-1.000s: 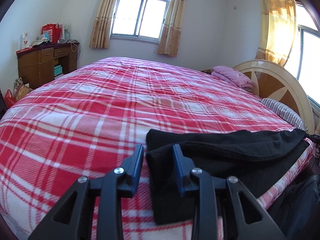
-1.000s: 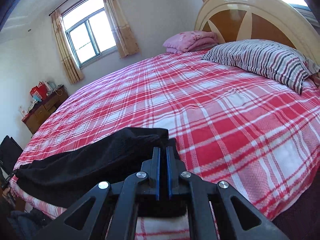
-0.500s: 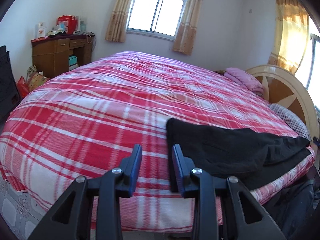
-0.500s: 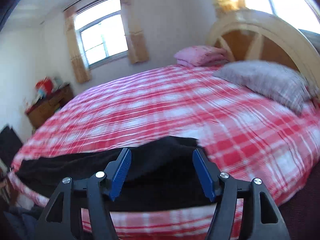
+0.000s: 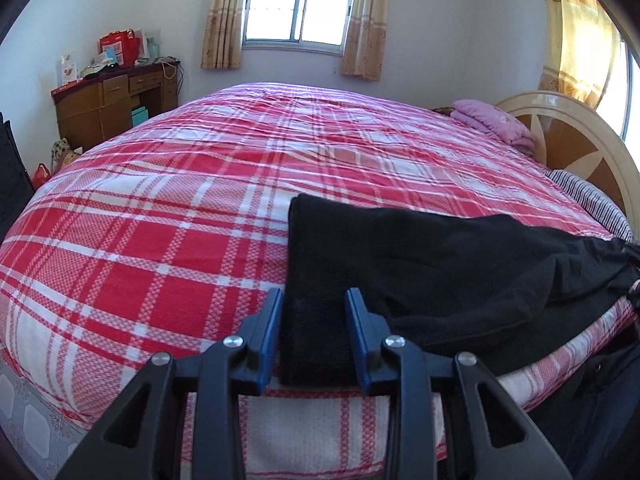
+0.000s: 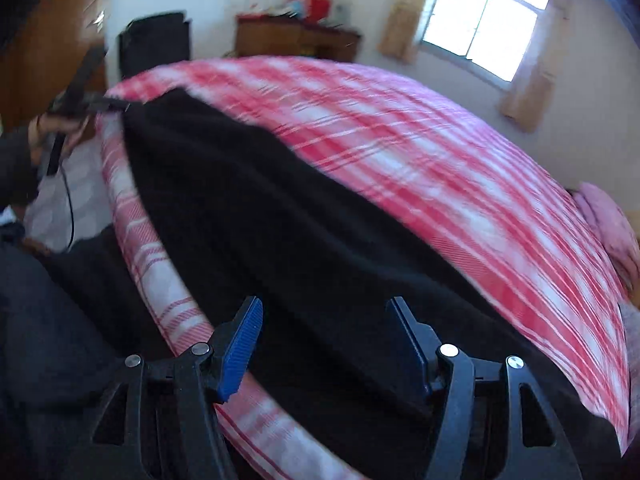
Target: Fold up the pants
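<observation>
A wooden desk (image 5: 114, 100) piled with red bags and boxes stands against the far left wall, and a curtained window (image 5: 298, 4) sits behind the far edge of the bed. The red-and-white plaid bedspread (image 5: 160, 216) covers the bed. The black pants (image 5: 420, 264) lie along its near edge, stretched from the middle towards the right. The left gripper (image 5: 314, 320) hangs over the pants' left end with its blue pads a narrow gap apart; dark cloth shows between them, but whether they press it cannot be told. At the far right, a pink folded blanket (image 5: 496, 124) rests by the curved headboard (image 5: 576, 148). In the blurred right wrist view, the right gripper (image 6: 326, 338) stands wide above the pants, gripping nothing, its jaws having just been opening.
</observation>
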